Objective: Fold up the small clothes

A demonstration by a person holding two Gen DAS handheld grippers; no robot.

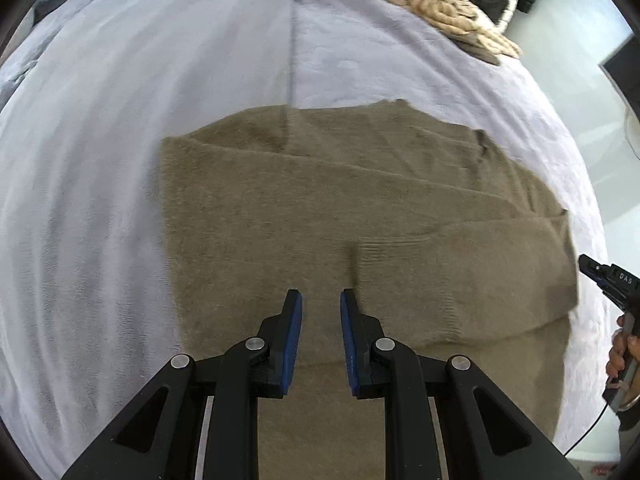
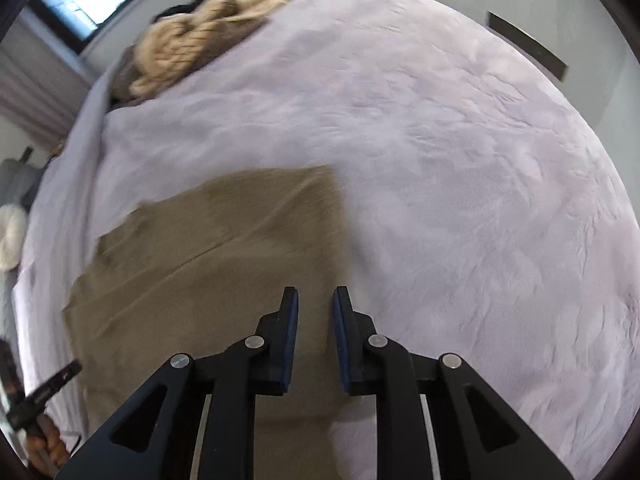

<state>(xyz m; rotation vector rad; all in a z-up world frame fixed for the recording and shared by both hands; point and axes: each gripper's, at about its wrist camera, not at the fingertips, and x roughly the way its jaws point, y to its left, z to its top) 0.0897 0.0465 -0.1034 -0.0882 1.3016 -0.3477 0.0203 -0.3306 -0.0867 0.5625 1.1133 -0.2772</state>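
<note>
With the olive sweater [image 1: 340, 216] lying part-folded on the lilac bedspread [image 1: 100, 160], both the left gripper [image 1: 321, 300] and right gripper [image 2: 316, 296] hang above it narrowly parted and empty, so each should pinch a near corner squarely before lifting together.

A wide stretch of the pale lavender plush bed cover [image 2: 460, 168] is lying bare toward the bed's right edge, offering open passage there. The flat olive-brown knitted garment [image 1: 320, 220] is taking up the near middle of the bed, low and no barrier overhead. A heap of cream and brown knitted clothes [image 1: 448, 8] is crowding the bed's far edge. Bare cover is also running along the left side, where a raised fold of the cover [image 1: 292, 40] is standing.
</note>
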